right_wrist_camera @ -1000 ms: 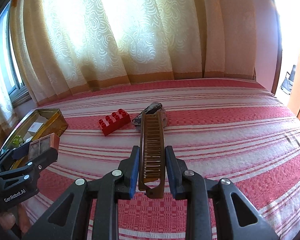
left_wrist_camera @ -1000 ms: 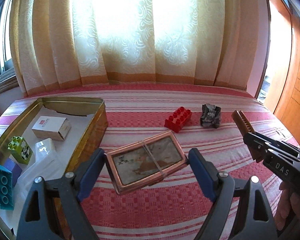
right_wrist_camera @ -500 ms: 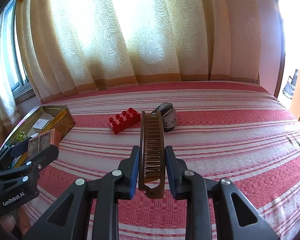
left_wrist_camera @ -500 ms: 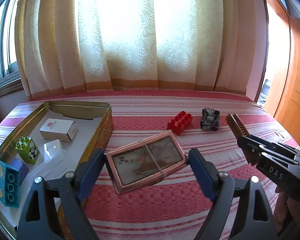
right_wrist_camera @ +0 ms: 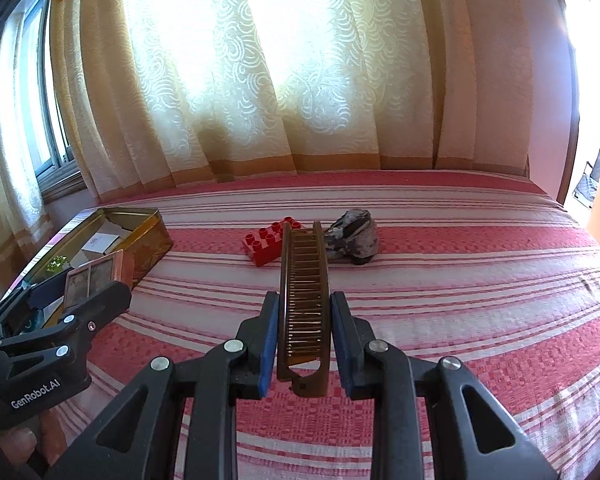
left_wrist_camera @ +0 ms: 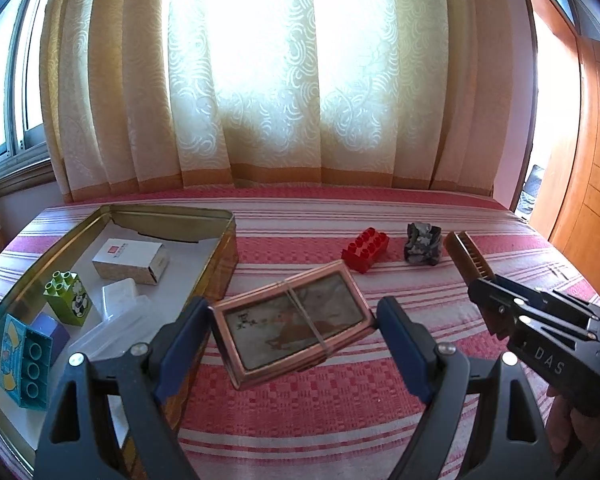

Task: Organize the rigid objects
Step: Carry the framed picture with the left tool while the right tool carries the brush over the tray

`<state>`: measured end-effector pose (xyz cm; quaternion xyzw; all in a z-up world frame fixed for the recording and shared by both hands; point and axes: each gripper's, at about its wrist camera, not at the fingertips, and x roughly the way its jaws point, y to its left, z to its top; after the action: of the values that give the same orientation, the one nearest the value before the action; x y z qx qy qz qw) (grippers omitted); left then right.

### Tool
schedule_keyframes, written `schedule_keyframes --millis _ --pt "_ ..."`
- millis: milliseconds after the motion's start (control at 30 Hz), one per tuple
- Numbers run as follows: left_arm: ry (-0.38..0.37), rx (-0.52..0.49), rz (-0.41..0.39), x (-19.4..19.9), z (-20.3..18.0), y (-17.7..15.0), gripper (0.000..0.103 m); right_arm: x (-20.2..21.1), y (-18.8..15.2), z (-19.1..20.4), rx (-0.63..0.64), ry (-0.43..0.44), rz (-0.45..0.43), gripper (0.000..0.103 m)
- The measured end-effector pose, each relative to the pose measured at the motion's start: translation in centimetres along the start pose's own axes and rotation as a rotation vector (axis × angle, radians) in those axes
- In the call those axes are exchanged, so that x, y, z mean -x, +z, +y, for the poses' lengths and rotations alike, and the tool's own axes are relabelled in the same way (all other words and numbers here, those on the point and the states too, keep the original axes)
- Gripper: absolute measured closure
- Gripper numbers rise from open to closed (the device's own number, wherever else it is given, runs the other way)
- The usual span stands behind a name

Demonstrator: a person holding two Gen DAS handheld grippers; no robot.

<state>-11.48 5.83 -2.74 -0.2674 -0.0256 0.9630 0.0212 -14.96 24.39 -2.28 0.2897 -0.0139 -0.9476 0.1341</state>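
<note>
1. Left gripper (left_wrist_camera: 292, 332) is clamped across the short ends of a copper-framed box (left_wrist_camera: 290, 322) bound with a thin band, and holds it tilted in the air just beside the gold tin (left_wrist_camera: 168, 216)
2. Right gripper (right_wrist_camera: 304, 340) is closed tight on a brown comb (right_wrist_camera: 304, 296), pads on its 2 flat sides, the comb pointing away over the striped bedspread (right_wrist_camera: 460, 300)
3. Inside the tin lie a blue block (left_wrist_camera: 18, 364), a green block (left_wrist_camera: 66, 298), a clear plastic case (left_wrist_camera: 120, 316) and a white carton (left_wrist_camera: 130, 260); the bare floor shows mostly along the near right wall and at the far end
4. Judged step: carry both held things into the tin. Lift the box over the near wall before lowering, level it, and set it on a bare patch, not on the clear case
5. Bring the comb in after, lengthwise along a wall, so the 2 grippers do not collide over the opening
6. Farther out, a red block (left_wrist_camera: 365, 249) and a grey crumpled lump (left_wrist_camera: 423, 243) rest on the bedspread, close together, waiting their turn
</note>
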Motion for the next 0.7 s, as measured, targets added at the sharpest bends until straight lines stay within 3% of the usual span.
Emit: schedule_keyframes --millis 700 --pt "0.025 0.019 -0.050 1.4 1.0 -0.4 0.017 0.5 -0.5 2.7 0.030 0.043 -0.010 0.075"
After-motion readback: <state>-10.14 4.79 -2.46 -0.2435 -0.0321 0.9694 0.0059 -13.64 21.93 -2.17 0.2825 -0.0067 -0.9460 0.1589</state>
